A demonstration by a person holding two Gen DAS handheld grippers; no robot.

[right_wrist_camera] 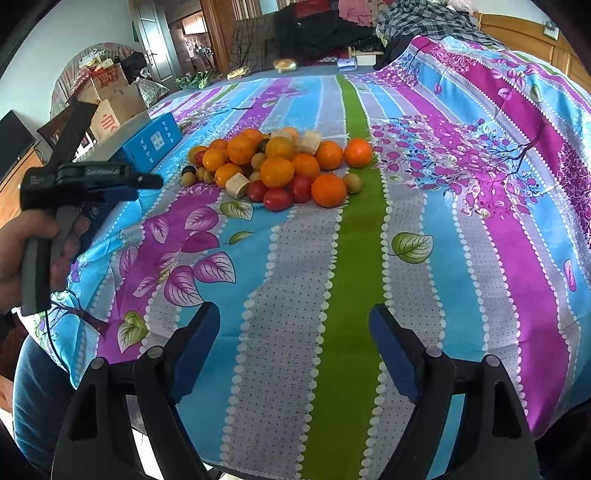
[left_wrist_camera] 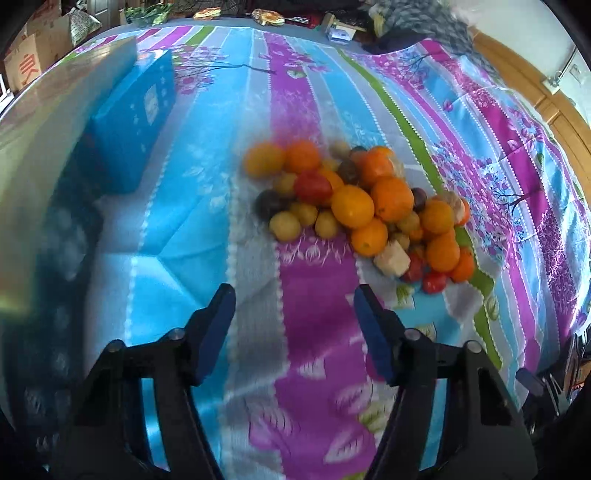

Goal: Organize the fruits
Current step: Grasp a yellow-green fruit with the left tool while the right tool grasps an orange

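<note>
A pile of fruit [left_wrist_camera: 354,206] lies on the striped bedcover [left_wrist_camera: 314,332]: oranges, red tomatoes, small yellow and dark round fruits, and pale cube pieces. It also shows in the right wrist view [right_wrist_camera: 280,166]. My left gripper [left_wrist_camera: 293,295] is open and empty, hovering short of the pile's near edge. It also shows from the side in the right wrist view [right_wrist_camera: 147,182], left of the pile. My right gripper [right_wrist_camera: 293,314] is open and empty, well short of the pile.
A blue box [left_wrist_camera: 136,122] lies left of the pile, also in the right wrist view [right_wrist_camera: 153,142]. Cardboard boxes [right_wrist_camera: 110,99] stand beyond the bed's left edge. Clothes and small items [right_wrist_camera: 332,33] lie at the far end.
</note>
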